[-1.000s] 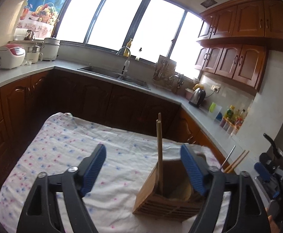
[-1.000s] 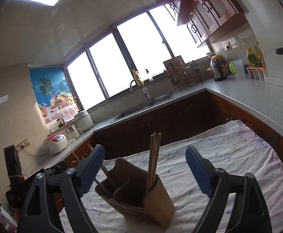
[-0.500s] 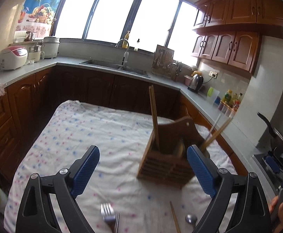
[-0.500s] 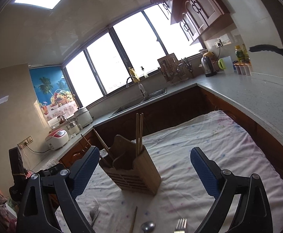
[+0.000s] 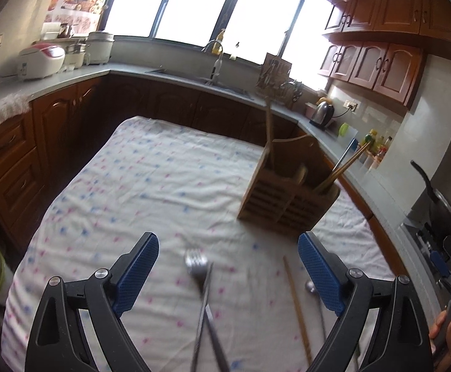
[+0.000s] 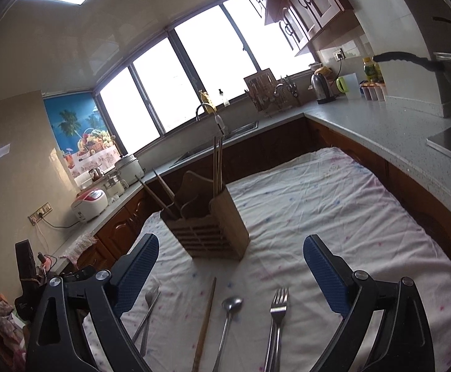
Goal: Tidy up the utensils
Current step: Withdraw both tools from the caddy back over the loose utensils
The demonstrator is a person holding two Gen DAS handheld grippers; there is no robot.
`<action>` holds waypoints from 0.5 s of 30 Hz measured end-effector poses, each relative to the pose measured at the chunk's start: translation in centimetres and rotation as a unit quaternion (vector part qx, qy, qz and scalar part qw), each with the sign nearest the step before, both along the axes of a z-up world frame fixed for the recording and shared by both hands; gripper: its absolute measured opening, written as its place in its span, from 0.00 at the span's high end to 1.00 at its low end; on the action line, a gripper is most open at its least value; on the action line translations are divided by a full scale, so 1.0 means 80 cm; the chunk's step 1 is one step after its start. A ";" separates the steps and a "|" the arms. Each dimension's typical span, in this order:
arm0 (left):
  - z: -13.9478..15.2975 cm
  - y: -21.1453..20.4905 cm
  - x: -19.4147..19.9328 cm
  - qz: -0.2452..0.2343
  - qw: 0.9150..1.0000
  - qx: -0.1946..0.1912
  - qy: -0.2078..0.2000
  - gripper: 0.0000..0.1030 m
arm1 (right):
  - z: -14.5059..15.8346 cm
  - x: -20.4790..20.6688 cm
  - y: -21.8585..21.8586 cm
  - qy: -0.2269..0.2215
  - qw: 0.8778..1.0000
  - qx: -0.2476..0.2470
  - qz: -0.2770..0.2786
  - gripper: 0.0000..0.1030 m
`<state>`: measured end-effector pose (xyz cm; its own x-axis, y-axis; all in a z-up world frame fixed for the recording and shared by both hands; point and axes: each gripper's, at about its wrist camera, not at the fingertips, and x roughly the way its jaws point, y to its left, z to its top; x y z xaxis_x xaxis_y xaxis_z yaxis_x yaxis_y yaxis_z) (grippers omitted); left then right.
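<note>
**Utensils loose on the cloth, both grippers wide and empty**

Utensils: a fork (image 6: 278,303), spoon (image 6: 230,305) and chopstick (image 6: 206,319) lie between the right gripper's (image 6: 230,274) spread fingers. The left gripper (image 5: 228,271), fingers wide, frames another fork (image 5: 197,262). The wooden holder (image 6: 208,217) stands beyond.

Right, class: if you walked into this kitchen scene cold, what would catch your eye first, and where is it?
First, the wooden utensil holder standing mid-table on the speckled tablecloth, chopsticks poking up from it. In front of it, loose cutlery lies in a row: a fork, a spoon and a single chopstick. Both the left gripper and the right gripper hover open and empty.
</note>
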<state>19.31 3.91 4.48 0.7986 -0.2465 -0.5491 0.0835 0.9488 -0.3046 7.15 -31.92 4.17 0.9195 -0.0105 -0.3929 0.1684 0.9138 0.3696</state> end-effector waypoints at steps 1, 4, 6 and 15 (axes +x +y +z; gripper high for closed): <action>-0.002 0.004 -0.007 0.002 1.000 0.000 0.005 0.11 | -0.003 -0.002 0.002 0.003 1.000 0.000 0.002 0.07; -0.007 0.012 -0.019 0.007 1.000 0.004 0.014 0.11 | -0.014 -0.007 0.011 0.014 1.000 0.001 0.008 0.07; -0.009 0.013 -0.024 0.008 1.000 0.005 0.021 0.11 | -0.021 -0.009 0.015 0.022 1.000 0.002 0.013 0.07; -0.017 0.006 -0.039 0.003 0.999 0.023 0.037 0.11 | -0.041 -0.003 0.031 0.049 0.998 0.006 0.035 0.07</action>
